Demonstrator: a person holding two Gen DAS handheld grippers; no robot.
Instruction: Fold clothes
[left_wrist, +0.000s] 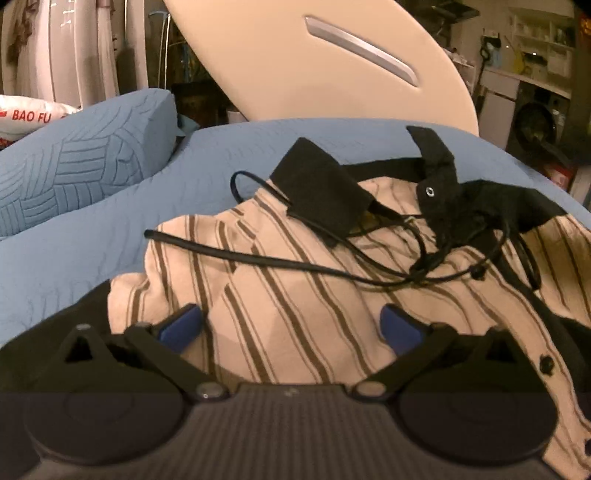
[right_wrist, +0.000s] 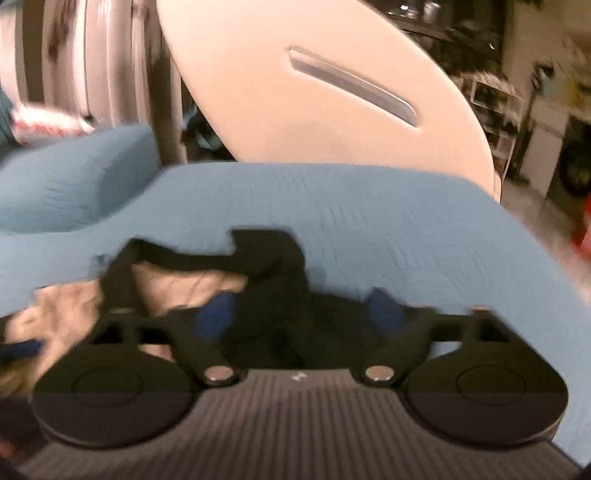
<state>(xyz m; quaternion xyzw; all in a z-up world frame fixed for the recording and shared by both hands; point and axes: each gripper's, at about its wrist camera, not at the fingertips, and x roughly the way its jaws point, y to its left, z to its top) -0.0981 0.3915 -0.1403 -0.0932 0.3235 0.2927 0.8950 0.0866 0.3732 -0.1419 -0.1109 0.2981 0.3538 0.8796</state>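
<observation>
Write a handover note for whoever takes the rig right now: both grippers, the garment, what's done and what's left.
Left hand-held gripper: open, over the striped shirt, gripping nothing.
Right hand-held gripper: open, with the shirt's black collar part between its fingers; the view is blurred, so contact is unclear.
The shirt lies crumpled on the blue quilted cover, black cords strewn across it.
Done: no fold visible.
Left: flatten the shirt, tidy the cords, fold.

A lived-in home, cluttered like a utility or storage room. A blue quilted cover (left_wrist: 92, 236) spreads over a sofa or bed, a washing machine (left_wrist: 535, 122) stands under crowded shelves (left_wrist: 543, 33), and a printed sack (left_wrist: 29, 114) lies by pale curtains (left_wrist: 81, 48).
</observation>
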